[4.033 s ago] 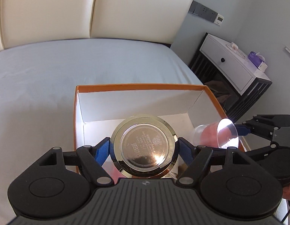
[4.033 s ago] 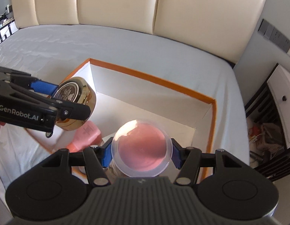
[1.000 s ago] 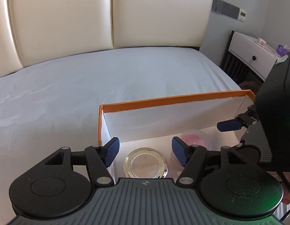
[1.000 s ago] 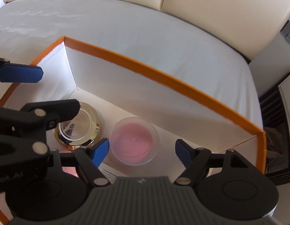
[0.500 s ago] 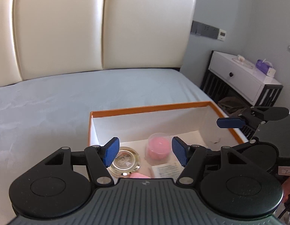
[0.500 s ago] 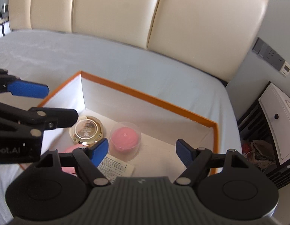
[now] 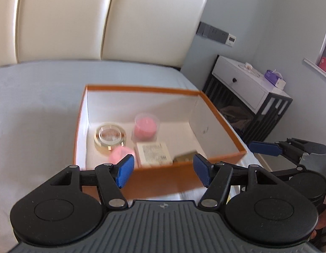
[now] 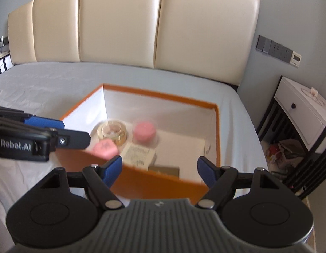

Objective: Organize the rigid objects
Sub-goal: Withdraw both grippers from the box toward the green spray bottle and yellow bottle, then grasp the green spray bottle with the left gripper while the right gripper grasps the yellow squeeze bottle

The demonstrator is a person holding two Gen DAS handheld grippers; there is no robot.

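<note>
With the gold round tin (image 7: 109, 137) and clear pink-filled cup (image 7: 146, 125) inside the orange cardboard box (image 7: 217, 113), both empty grippers, left (image 7: 163, 169) and right (image 8: 159, 169), are spread; sorting looks mostly done.

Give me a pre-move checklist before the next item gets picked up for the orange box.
1. Left gripper empty, jaws apart: ok.
2. Right gripper empty, jaws apart: ok.
3. Gold round jar upright inside the orange box: ok.
4. Clear pink cup in the box beside the jar: ok.
5. Bare floor left in the box's right part: ok.
6. Next item to collect in view: cannot tell.
</note>
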